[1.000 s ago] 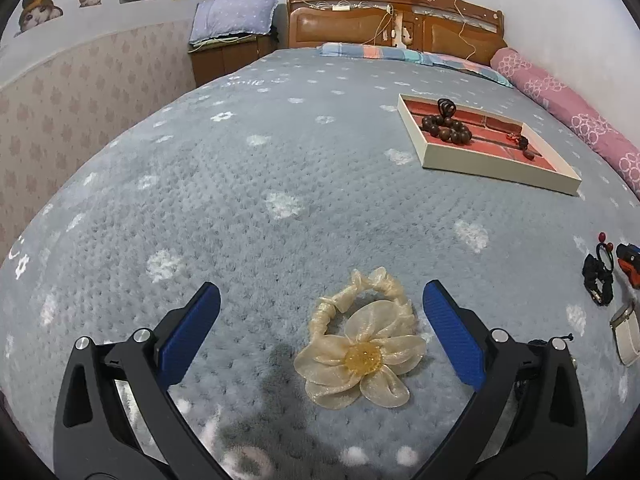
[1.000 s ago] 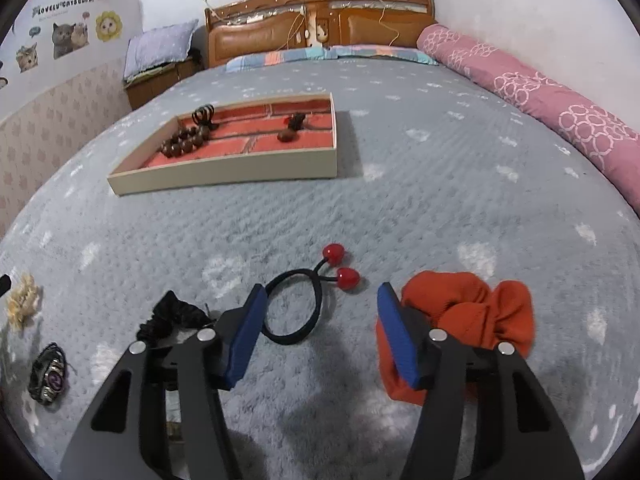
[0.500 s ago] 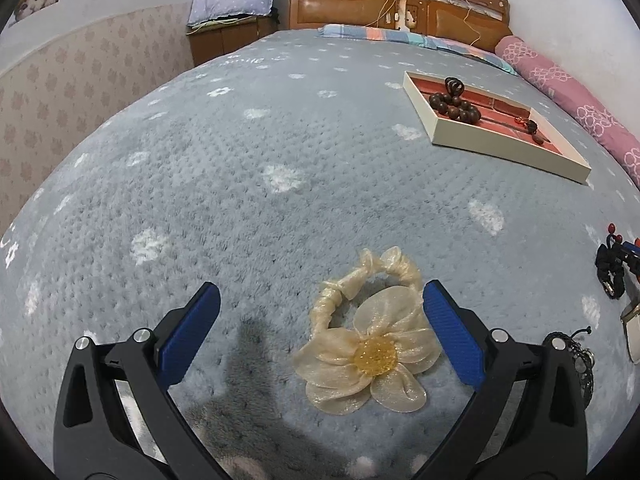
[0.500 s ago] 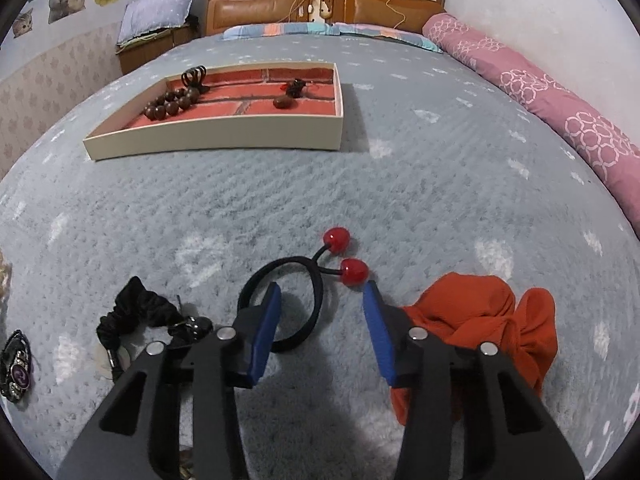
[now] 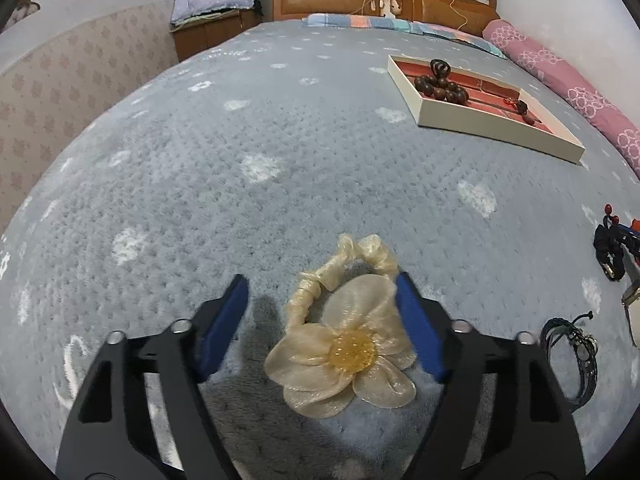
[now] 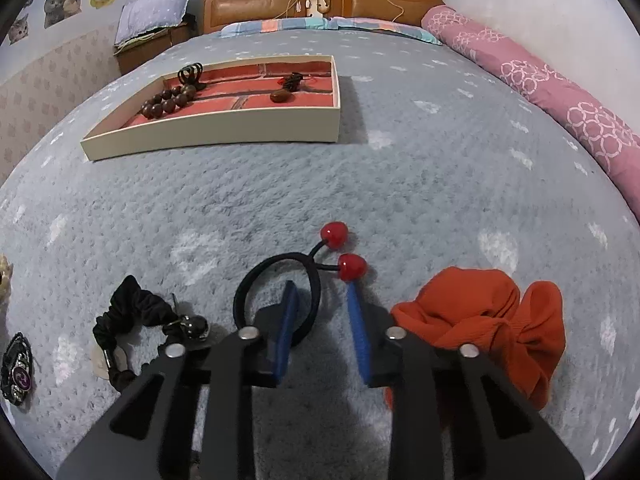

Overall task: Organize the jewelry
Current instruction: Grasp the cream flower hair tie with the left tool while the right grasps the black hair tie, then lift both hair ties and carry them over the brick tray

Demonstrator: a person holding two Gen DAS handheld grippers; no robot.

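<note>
1. Left wrist view: I see my left gripper (image 5: 320, 292) low over the grey bedspread (image 5: 248, 152), its blue fingers (image 5: 224, 324) partly apart and straddling the cream flower hair tie (image 5: 344, 348). The right finger touches a petal; nothing is clamped.
2. Only this view shows the flower in full. In the right wrist view just a cream sliver appears at the left edge.
3. Right wrist view: my right gripper (image 6: 322, 308) has its fingers (image 6: 286, 332) narrowed to a slim gap around the near arc of the black hair band with two red beads (image 6: 280, 296). The left finger stands inside the loop, the right finger outside it, beside the lower bead. I cannot tell whether the band is pinched yet.
4. Only this view shows the orange scrunchie (image 6: 488, 320) just right of the fingers, and the black scrunchie (image 6: 132, 320) to the left.
5. Both views show the cream tray (image 6: 216, 136) well ahead, holding a wooden bead bracelet (image 6: 168, 102), a dark claw clip (image 6: 191, 73) and a small dark pendant (image 6: 282, 96).
6. Against the frame one second ago, both pairs of fingers have narrowed, the right far more. The flower and the band lie where they were.
</note>
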